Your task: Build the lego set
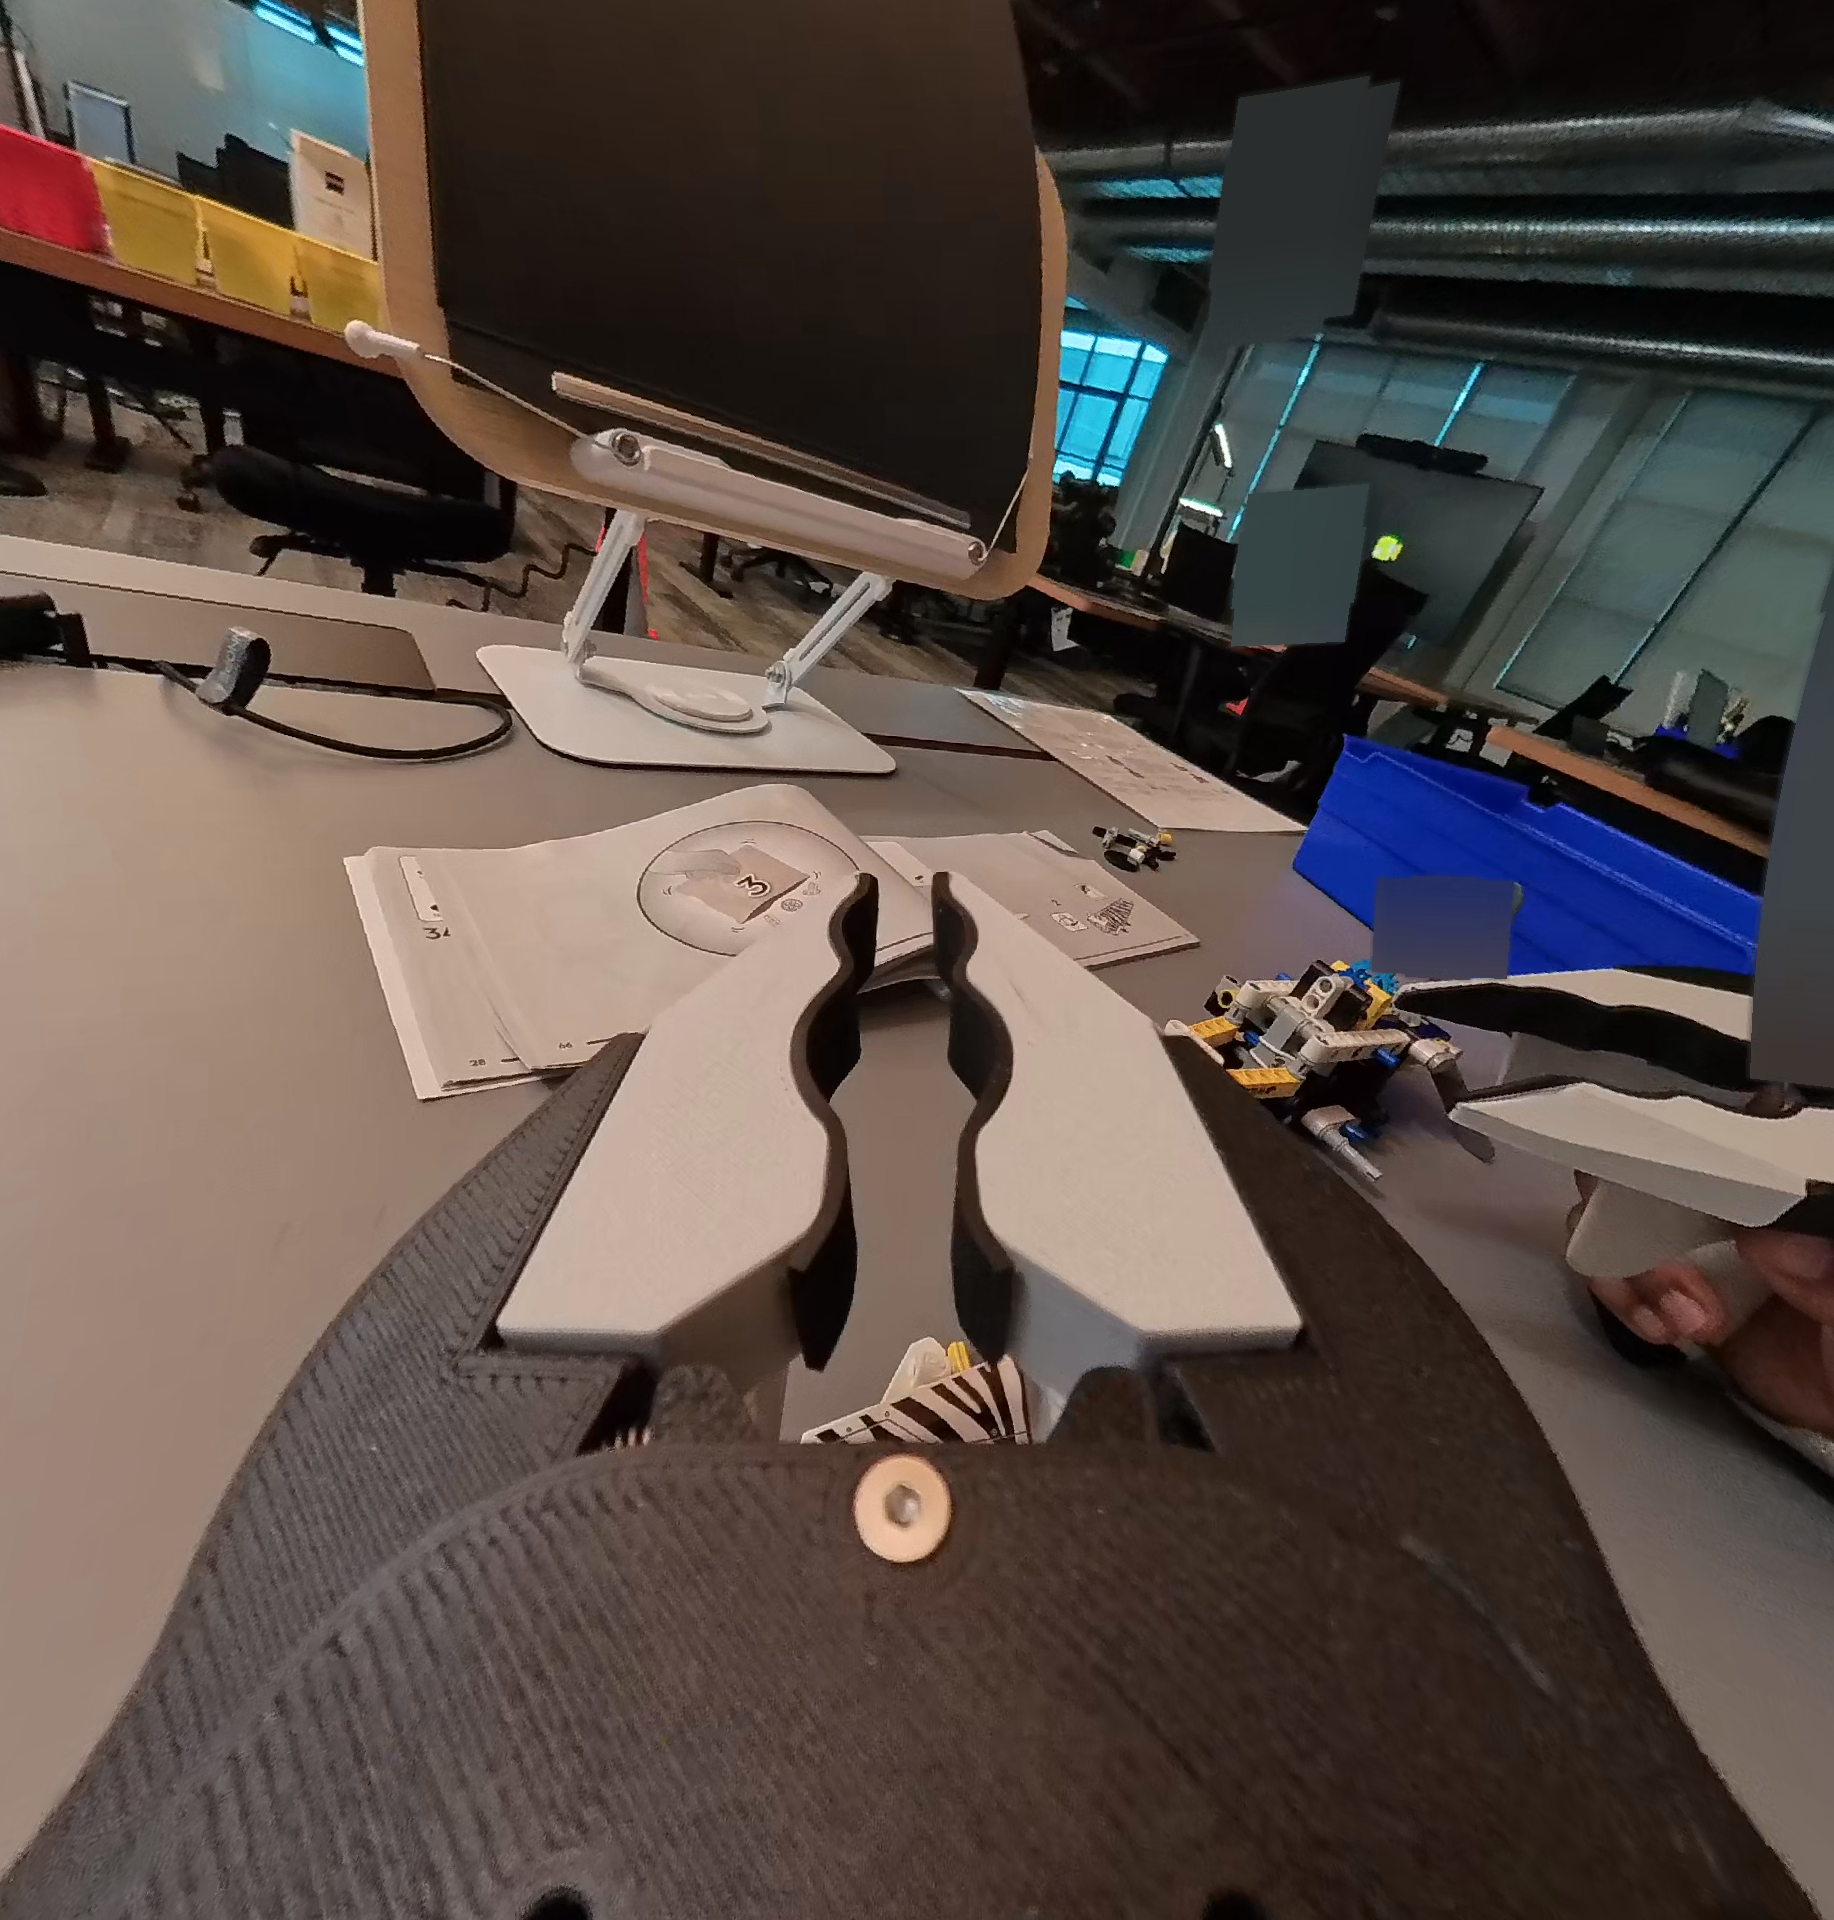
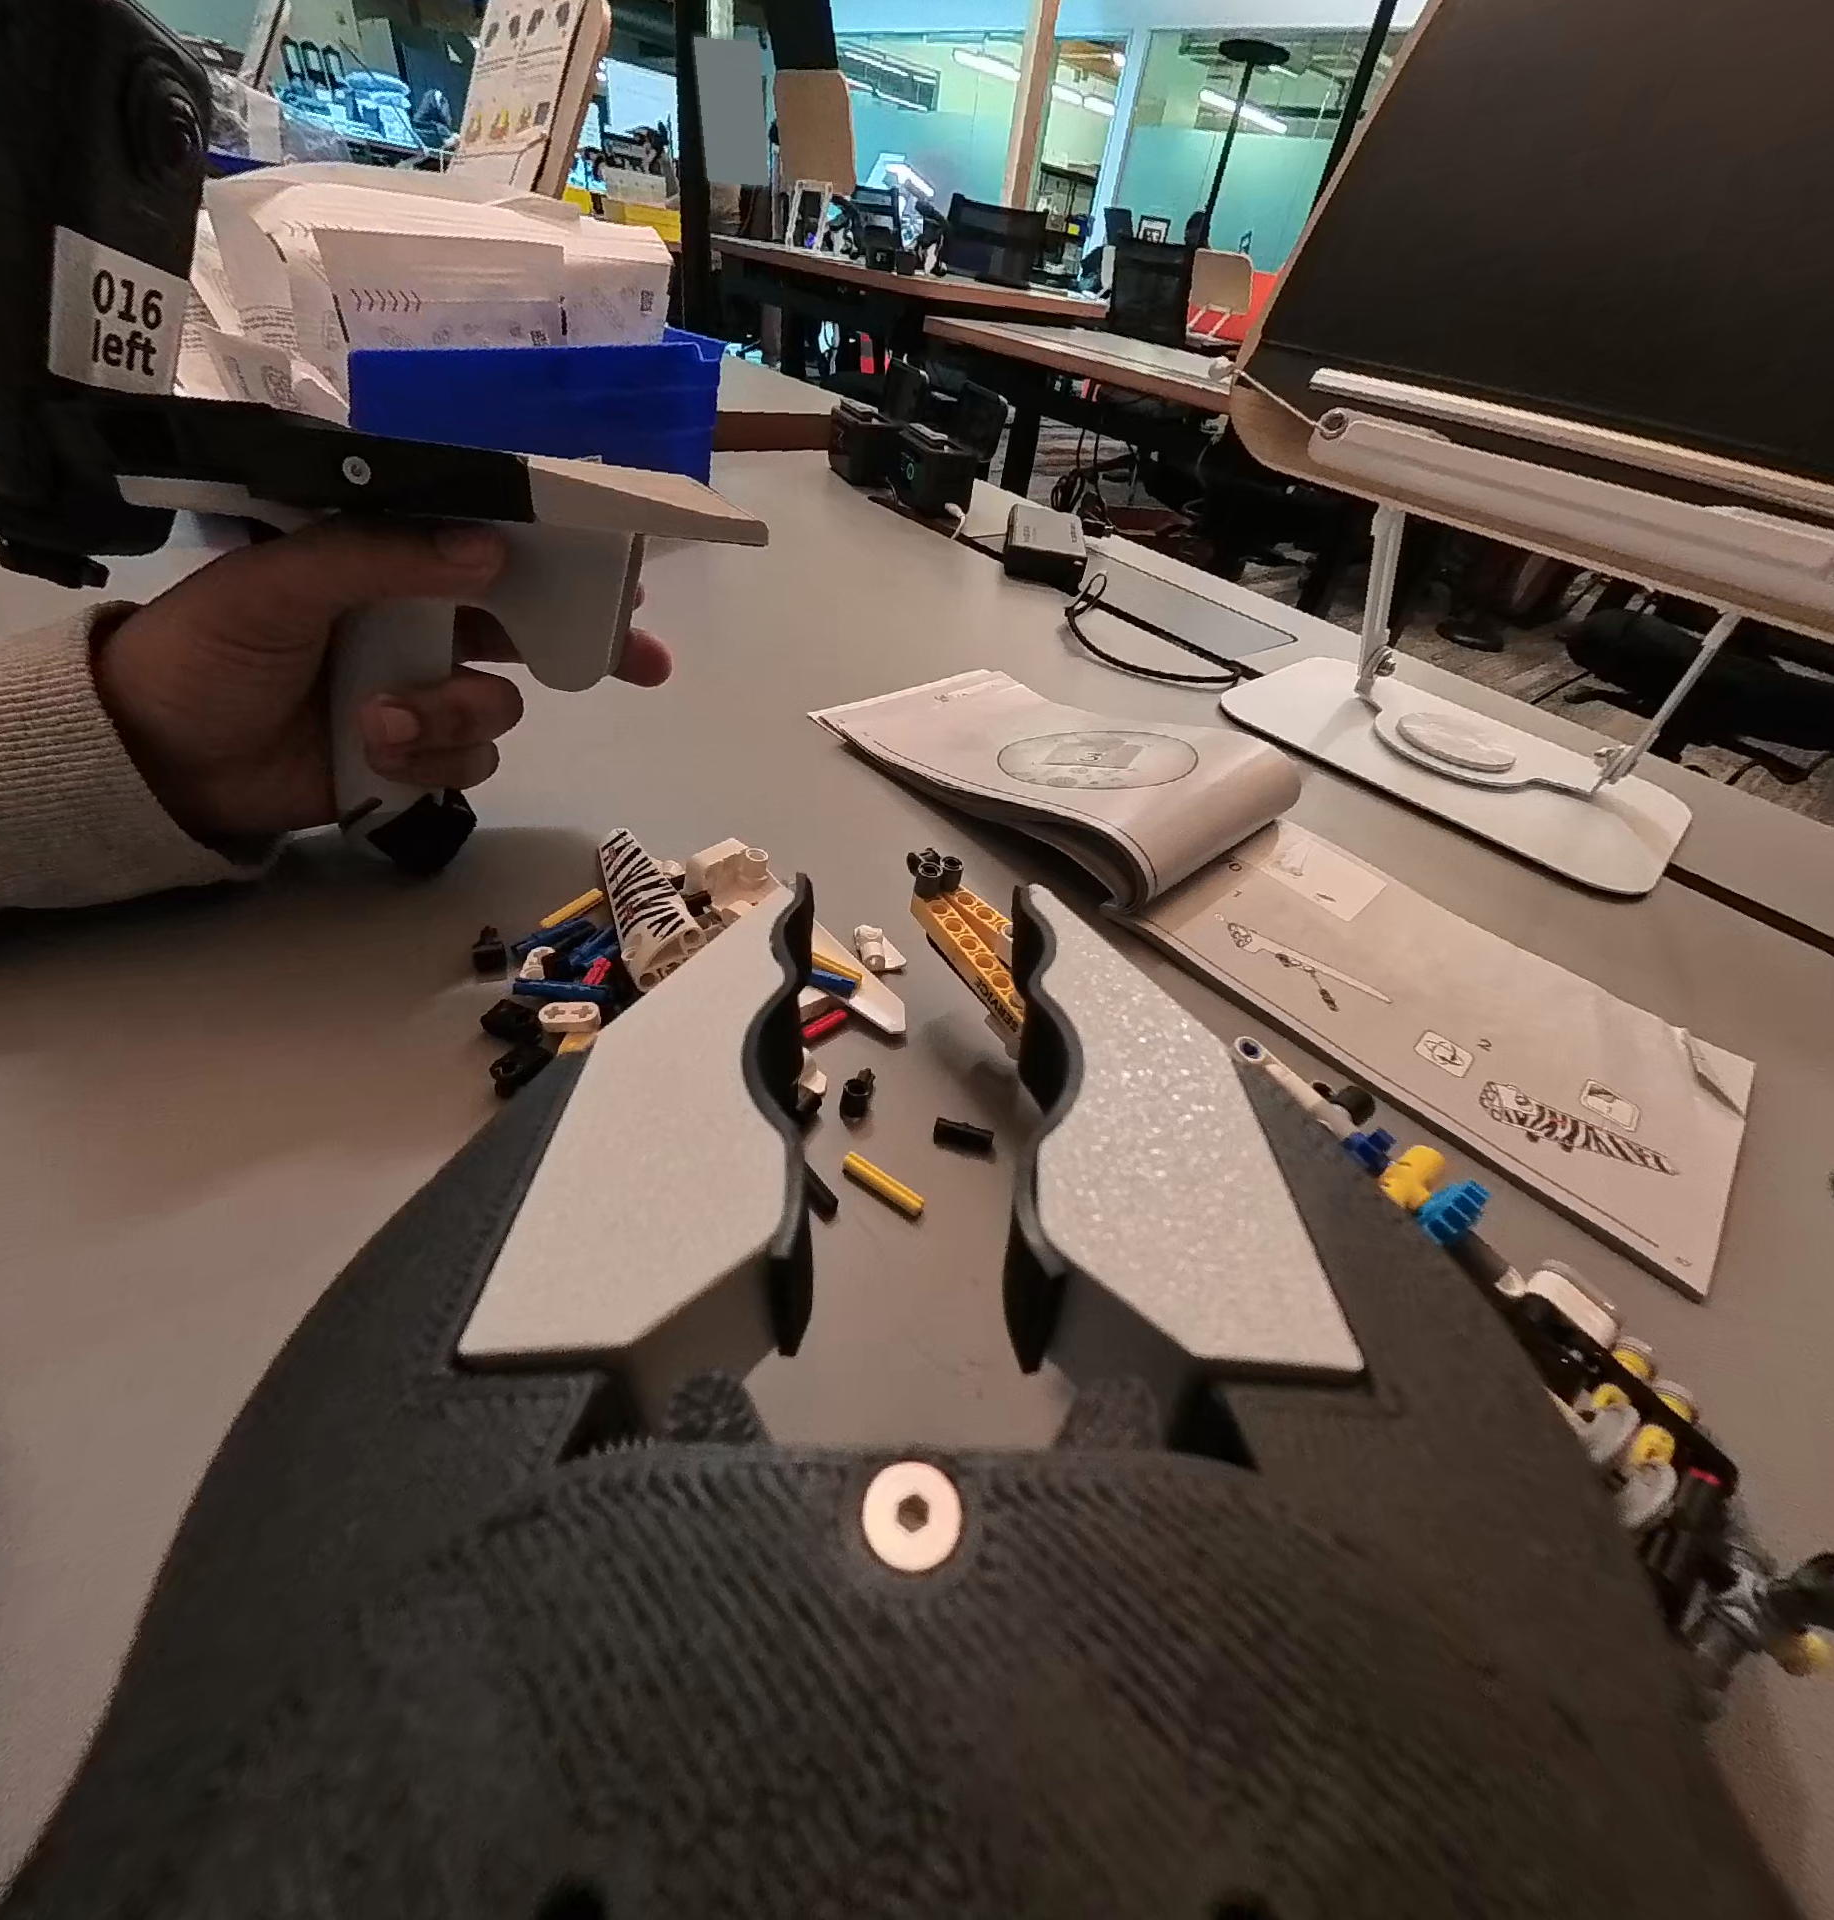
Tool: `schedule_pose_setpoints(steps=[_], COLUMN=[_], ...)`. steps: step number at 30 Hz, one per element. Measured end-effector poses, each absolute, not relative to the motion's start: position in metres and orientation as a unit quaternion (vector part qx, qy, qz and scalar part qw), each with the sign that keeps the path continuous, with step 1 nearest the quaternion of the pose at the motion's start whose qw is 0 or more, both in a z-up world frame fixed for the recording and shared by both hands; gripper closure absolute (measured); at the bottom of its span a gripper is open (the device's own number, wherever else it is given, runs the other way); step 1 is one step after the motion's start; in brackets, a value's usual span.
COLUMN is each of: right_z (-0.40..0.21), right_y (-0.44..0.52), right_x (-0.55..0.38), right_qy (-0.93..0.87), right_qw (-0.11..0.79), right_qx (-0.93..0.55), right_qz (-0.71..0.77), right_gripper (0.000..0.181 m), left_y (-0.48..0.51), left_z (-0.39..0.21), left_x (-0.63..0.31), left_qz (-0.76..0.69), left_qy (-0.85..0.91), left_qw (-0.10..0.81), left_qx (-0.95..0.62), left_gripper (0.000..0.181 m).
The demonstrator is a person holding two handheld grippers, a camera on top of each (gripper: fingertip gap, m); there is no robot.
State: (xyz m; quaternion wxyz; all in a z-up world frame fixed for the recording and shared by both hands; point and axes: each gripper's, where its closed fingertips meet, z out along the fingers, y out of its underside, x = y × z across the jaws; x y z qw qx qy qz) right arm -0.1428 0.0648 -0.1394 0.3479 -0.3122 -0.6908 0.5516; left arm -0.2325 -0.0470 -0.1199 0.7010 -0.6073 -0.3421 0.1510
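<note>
My right gripper (image 2: 911,904) hangs jaws spread over scattered loose pieces (image 2: 622,966) beside the booklet (image 2: 1152,790) edge; left gripper (image 1: 902,894) jaws narrowly parted, empty.

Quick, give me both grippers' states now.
Left gripper: fingers slightly apart, open, holding nothing.
Right gripper: fingers wide open, empty, above the loose pieces.

Printed writing on the instruction booklet (image 1: 622,914); a label (image 2: 123,317) on the left gripper (image 2: 684,520).

Open office: grey desk (image 1: 165,935), black chairs (image 1: 373,520), glass walls (image 2: 1100,135), exposed ducts (image 1: 1619,208).
</note>
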Motion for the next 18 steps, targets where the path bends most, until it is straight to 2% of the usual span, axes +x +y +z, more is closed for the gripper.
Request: schedule_pose_setpoints(steps=[4,5,7,9,13,18], right_z=[-0.139,-0.139,-0.139,-0.139,-0.139,-0.139], right_y=[0.065,0.065,0.065,0.065,0.065,0.065], right_x=[-0.143,-0.143,-0.143,-0.143,-0.143,-0.143], right_qy=[-0.690,-0.690,-0.690,-0.690,-0.690,-0.690], right_qw=[0.348,0.347,0.347,0.347,0.347,0.345], right_qx=[-0.313,-0.313,-0.313,-0.313,-0.314,-0.314], right_qz=[0.552,0.552,0.552,0.553,0.553,0.553], right_gripper=[0.144,0.144,0.144,0.144,0.144,0.144], left_y=[-0.042,-0.038,-0.028,-0.019,-0.016,-0.009], left_z=[-0.124,-0.128,-0.142,-0.163,-0.192,-0.194], left_x=[-0.230,-0.228,-0.217,-0.199,-0.171,-0.153], left_qz=[0.125,0.108,0.068,0.031,0.058,0.045], left_qy=[-0.335,-0.333,-0.308,-0.264,-0.149,-0.104], left_qw=[0.695,0.686,0.646,0.583,0.491,0.488], left_qx=[-0.623,-0.638,-0.695,-0.768,-0.856,-0.866], left_gripper=[0.164,0.156,0.142,0.137,0.137,0.147])
